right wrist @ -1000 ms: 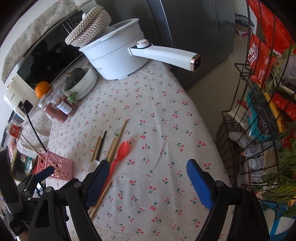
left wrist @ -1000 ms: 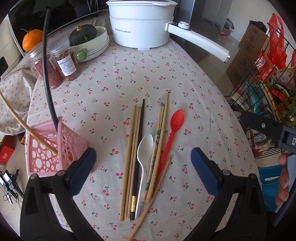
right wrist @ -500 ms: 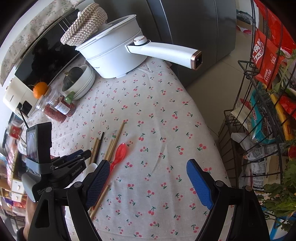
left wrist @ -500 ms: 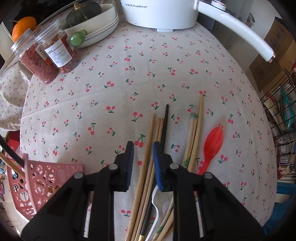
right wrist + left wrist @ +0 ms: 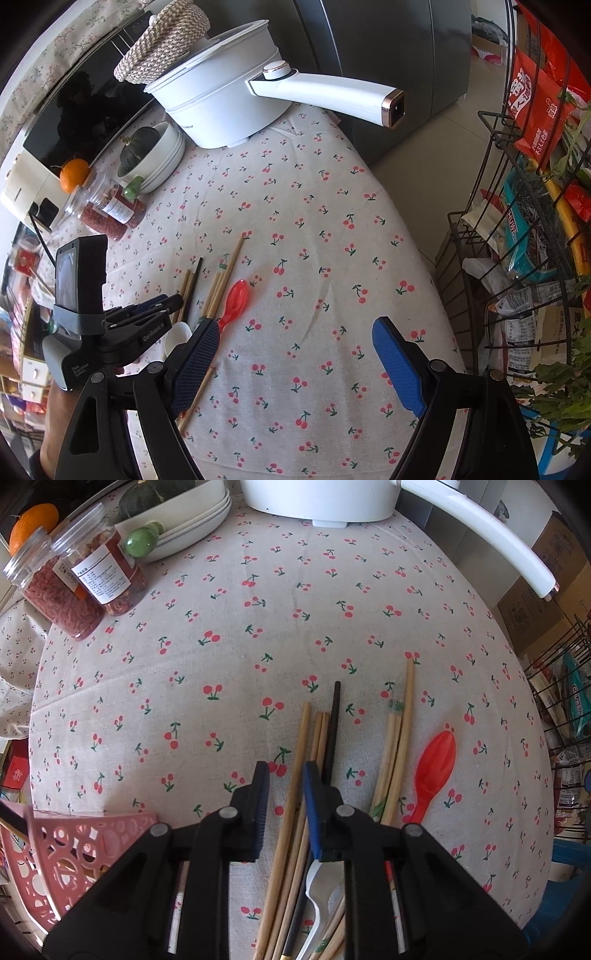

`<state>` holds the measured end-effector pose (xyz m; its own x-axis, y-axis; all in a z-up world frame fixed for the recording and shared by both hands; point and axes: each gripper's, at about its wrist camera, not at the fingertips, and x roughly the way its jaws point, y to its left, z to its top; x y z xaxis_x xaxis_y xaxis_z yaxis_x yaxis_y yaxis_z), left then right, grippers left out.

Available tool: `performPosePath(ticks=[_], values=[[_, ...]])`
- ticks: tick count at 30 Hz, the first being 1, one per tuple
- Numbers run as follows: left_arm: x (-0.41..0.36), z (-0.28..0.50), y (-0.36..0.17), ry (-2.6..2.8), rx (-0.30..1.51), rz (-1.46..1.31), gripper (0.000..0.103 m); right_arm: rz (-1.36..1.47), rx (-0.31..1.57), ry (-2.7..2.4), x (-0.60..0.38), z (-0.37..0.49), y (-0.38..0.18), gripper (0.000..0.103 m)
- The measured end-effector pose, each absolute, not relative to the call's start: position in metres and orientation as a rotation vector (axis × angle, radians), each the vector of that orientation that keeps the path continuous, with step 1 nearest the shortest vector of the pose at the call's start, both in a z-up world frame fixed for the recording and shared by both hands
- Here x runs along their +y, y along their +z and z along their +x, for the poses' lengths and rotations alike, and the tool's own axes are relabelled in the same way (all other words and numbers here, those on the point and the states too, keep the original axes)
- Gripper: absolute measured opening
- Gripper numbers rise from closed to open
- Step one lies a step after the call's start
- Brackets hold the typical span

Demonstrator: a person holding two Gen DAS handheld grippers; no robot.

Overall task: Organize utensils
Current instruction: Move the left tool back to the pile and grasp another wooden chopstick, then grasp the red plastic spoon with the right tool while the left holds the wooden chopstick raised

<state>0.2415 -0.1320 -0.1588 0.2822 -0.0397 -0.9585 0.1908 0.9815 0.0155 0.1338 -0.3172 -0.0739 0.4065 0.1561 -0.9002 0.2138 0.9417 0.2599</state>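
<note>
Left claw (image 5: 286, 805) low over the cherry-print counter (image 5: 258, 635), blue pads narrowed around a single wooden chopstick (image 5: 293, 786), contact not clear. Just right of that chopstick: more wooden chopsticks (image 5: 397, 738), a black chopstick (image 5: 332, 734), a white spoon (image 5: 321, 886), then a red spoon (image 5: 432, 768). Left of it, a pink basket (image 5: 74, 853). Right claw (image 5: 295, 354) spread wide, empty, above the counter.

Your left gripper (image 5: 286, 805) hides most of the white spoon (image 5: 319, 882) and the red spoon's (image 5: 432, 768) handle end. The chopsticks (image 5: 291, 812) run off the bottom edge, the pink basket (image 5: 74, 853) off the left. You can't tell whether the pads touch a chopstick
</note>
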Motion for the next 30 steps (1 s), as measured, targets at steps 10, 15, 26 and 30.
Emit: performPosePath(ticks=[10, 15, 26, 30], values=[[-0.123, 0.234, -0.159, -0.148, 1.291, 0.185, 0.02, 0.355, 1.165, -0.033, -0.314, 0.133, -0.076, 0.086], [-0.112, 0.235, -0.167, -0.168, 1.293, 0.085, 0.017, 0.354, 1.167, -0.028, -0.314, 0.133, -0.075, 0.086], [-0.111, 0.236, -0.164, -0.209, 1.245, 0.064, 0.007, 0.346, 1.177, -0.026, -0.313, 0.136, -0.079, 0.086], [-0.109, 0.223, -0.146, -0.223, 1.197, 0.088, 0.007, 0.344, 1.182, -0.03, -0.312, 0.137, -0.081, 0.086]])
